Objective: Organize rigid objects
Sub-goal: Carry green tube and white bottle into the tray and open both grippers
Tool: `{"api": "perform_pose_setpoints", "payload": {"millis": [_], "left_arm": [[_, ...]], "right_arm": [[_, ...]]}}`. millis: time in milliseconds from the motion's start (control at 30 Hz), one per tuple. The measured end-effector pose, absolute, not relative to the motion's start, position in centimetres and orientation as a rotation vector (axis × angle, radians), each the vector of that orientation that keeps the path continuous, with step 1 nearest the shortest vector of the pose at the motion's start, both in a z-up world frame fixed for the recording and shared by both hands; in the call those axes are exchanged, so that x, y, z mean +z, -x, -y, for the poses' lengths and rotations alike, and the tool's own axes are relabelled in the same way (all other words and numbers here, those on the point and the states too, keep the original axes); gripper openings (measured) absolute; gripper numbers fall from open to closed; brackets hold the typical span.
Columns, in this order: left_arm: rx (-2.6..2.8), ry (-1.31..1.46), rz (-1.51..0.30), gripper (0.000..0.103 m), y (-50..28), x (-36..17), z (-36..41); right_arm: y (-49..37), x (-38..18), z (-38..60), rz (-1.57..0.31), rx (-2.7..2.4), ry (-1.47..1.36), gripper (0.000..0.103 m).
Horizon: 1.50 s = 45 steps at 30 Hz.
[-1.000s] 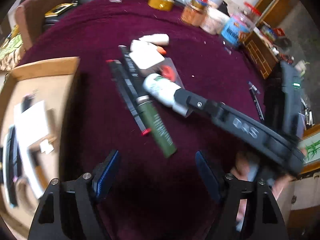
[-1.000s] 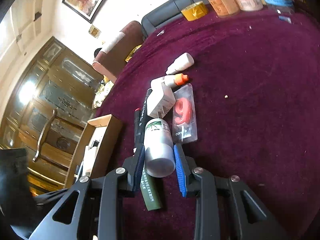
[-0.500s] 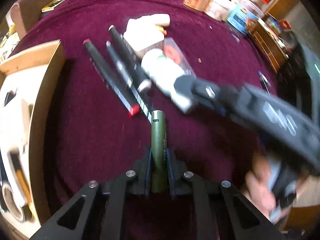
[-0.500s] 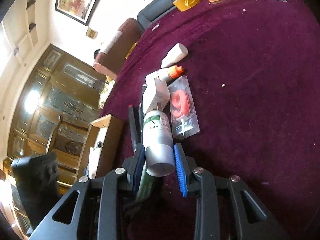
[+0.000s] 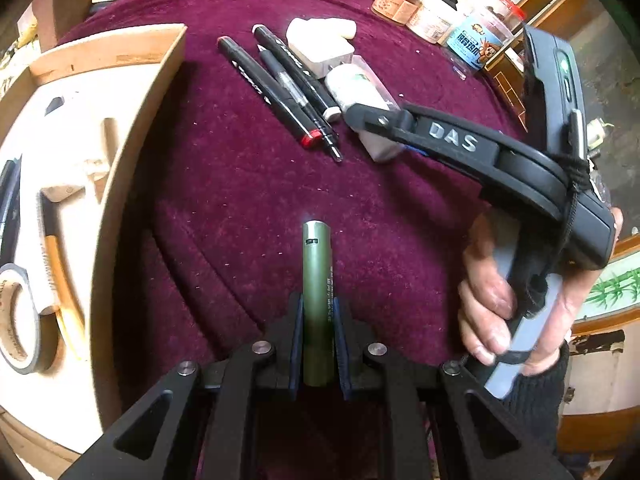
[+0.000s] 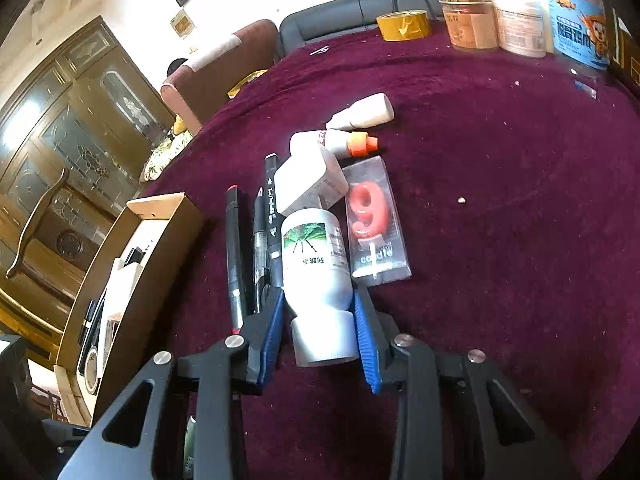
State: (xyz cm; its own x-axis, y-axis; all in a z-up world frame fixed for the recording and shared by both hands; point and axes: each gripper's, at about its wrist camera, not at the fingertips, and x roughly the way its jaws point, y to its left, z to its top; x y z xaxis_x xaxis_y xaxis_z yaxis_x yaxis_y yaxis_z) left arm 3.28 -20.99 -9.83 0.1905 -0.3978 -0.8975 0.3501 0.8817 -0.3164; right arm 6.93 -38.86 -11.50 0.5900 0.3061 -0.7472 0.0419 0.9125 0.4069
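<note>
My left gripper [image 5: 316, 320] is shut on a green tube [image 5: 317, 280] and holds it above the maroon tablecloth [image 5: 240, 184]. My right gripper [image 6: 318, 312] is shut on a white bottle [image 6: 316, 276] with a green label; the bottle lies on the cloth. The right gripper also shows in the left wrist view [image 5: 360, 114]. Black markers and a pen [image 5: 280, 84] lie beside the bottle, also seen in the right wrist view [image 6: 256, 240]. A white charger block [image 6: 308, 180], two small dropper bottles [image 6: 360, 120] and a boxed red "9" candle [image 6: 372, 220] lie nearby.
A cardboard box [image 5: 132, 128] with tape, pens and white items stands at the left; it shows in the right wrist view [image 6: 152, 240]. Jars [image 6: 516, 20] and a yellow tape roll [image 6: 404, 26] stand at the table's far edge. Chairs are behind the table.
My left gripper closed on the green tube and lifted it back away from the markers. My right gripper stayed shut on the white bottle and shifted slightly.
</note>
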Motion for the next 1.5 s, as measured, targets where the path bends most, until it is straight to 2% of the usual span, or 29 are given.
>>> {"api": "perform_pose_setpoints", "payload": {"millis": [133,400,567,767,933,1167,1500], "left_arm": [[-0.508,0.044,-1.270,0.014,-3.4,-10.0,20.3],[-0.583,0.125,-1.264,0.014,-1.9,-8.1,17.5],[-0.587,0.203,-1.235,0.014,-1.5,-5.8,14.1],[-0.475,0.256,-1.157,0.014,-1.7,-3.5,8.1],[-0.380,0.286,-1.131,0.014,-3.6,-3.6,3.4],[-0.325,0.246,-1.167,0.014,-4.5,-5.9,1.3],[-0.265,0.138,-1.149,0.012,-4.5,-7.4,0.8]], "right_arm": [[-3.0,-11.3,38.5,-1.000,0.105,-0.464,0.033],[3.1,-12.1,38.2,-0.941,0.220,-0.716,0.033],[4.1,-9.7,36.2,-0.847,0.300,-0.803,0.033],[3.0,-6.1,30.5,-0.812,0.408,-0.684,0.033],[0.8,-5.7,25.2,-0.851,0.468,-0.584,0.033],[-1.3,-6.2,18.6,-0.905,0.503,-0.421,0.033],[-2.6,-7.5,17.3,-0.927,0.436,-0.330,0.033]]}}
